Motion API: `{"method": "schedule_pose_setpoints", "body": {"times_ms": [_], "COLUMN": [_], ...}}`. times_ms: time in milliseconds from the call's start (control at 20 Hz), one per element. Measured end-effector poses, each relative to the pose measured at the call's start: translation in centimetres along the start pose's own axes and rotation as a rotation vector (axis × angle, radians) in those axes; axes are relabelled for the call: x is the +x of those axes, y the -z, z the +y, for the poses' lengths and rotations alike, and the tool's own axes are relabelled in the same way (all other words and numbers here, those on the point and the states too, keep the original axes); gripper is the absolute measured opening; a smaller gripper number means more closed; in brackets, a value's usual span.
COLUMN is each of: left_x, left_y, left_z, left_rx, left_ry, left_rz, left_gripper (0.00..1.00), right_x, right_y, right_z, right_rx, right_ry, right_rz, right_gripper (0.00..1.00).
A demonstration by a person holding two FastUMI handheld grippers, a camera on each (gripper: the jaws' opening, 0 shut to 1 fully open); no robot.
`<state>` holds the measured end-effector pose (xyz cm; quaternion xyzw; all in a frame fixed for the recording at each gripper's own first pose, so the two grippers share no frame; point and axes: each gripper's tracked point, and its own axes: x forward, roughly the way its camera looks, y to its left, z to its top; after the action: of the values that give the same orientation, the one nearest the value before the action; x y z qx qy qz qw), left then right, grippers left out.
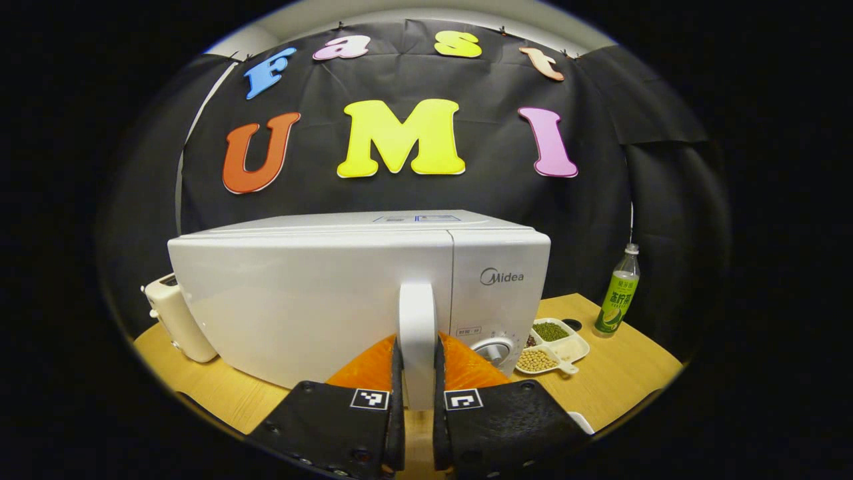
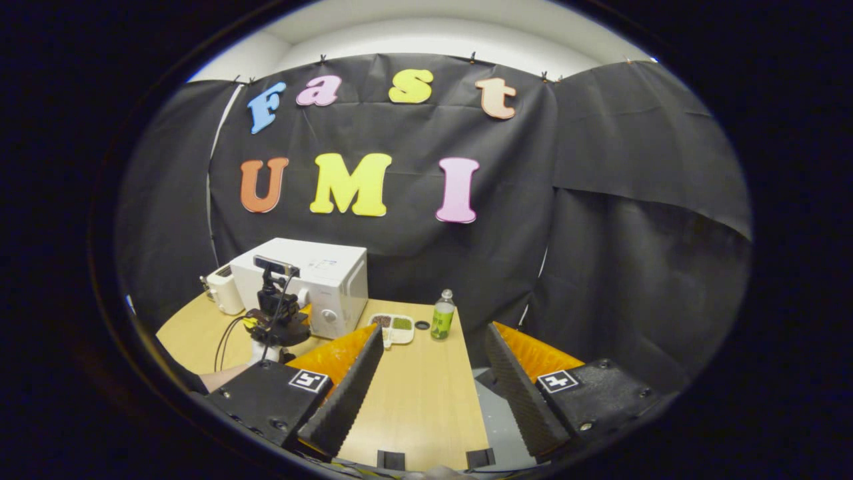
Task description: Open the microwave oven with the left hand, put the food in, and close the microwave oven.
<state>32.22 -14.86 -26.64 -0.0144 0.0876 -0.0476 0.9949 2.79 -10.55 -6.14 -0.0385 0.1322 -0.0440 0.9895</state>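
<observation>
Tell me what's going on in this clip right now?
A person is starting on the microwave. The left gripper is closed around the door handle, with the door shut. The right gripper hangs open and empty over the wooden table. A divided dish of beans and a green bottle sit beside the microwave.

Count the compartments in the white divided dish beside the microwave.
3 visible: green beans at the back, pale grains at the right, yellowish beans at the front. A dark fourth one may hide behind the microwave.
</observation>
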Motion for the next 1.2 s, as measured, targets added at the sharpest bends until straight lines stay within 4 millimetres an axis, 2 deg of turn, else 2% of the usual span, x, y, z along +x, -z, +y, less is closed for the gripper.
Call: {"method": "schedule_pose_setpoints", "body": {"times_ms": [50,100,150,200,350,450,500,550,600,700,750,800,850,1150,1200], "left_x": [0.1,0.8,0.2,-0.1,-0.6,-3.1,-4.4,-5.5,-6.9,-9.4,-10.6,-12.0,-13.2,-19.6,-20.3], "left_y": [-0.1,0.3,-0.3,0.0,0.2,1.0,0.7,1.2,1.4,2.0,2.3,2.7,2.9,4.4,4.7], "left_z": [0.0,-0.2,0.0,0.0,-0.1,0.3,0.6,0.9,1.2,2.2,2.8,3.6,4.4,10.0,11.0], "left_rx": [0.001,-0.001,0.009,-0.012,-0.028,-0.01,0.008,0.004,-0.006,0.009,0.016,0.017,0.015,0.047,0.045], "left_ry": [0.008,0.004,0.005,0.008,0.02,0.027,0.036,0.049,0.062,0.078,0.075,0.071,0.066,-0.006,-0.018], "left_rz": [0.008,0.006,0.011,0.013,0.026,0.01,-0.016,-0.011,-0.013,-0.001,0.01,0.02,0.025,0.058,0.068], "left_gripper": [0.16,0.08,0.01,0.01,0.01,0.01,0.01,0.0,0.0,0.0,0.0,0.0,0.0,0.02,0.02], "right_x": [0.1,0.4,0.5,0.5,0.5,0.4,0.4,0.3,0.2,0.2,0.1,0.1,0.0,-1.1,-1.1], "right_y": [0.1,0.1,0.0,-0.5,-1.8,-2.6,-2.7,-2.8,-2.8,-3.1,-3.1,-3.0,-2.8,-2.1,-2.0], "right_z": [0.2,0.4,0.6,0.7,1.4,2.0,2.4,3.0,3.6,5.1,5.9,6.7,7.6,13.0,13.8], "right_rx": [0.0,-0.003,-0.003,-0.005,-0.037,-0.055,-0.063,-0.07,-0.078,-0.082,-0.077,-0.071,-0.068,-0.043,-0.042], "right_ry": [-0.011,-0.022,-0.028,-0.034,-0.058,-0.074,-0.084,-0.102,-0.118,-0.153,-0.172,-0.193,-0.214,-0.328,-0.342], "right_rz": [0.009,0.014,0.015,0.009,-0.019,-0.045,-0.052,-0.057,-0.061,-0.073,-0.077,-0.074,-0.067,-0.052,-0.047], "right_gripper": [0.99,0.93,0.93,0.99,0.99,0.99,0.93,0.93,0.99,0.99,0.93,0.93,0.99,0.99,0.93]}}
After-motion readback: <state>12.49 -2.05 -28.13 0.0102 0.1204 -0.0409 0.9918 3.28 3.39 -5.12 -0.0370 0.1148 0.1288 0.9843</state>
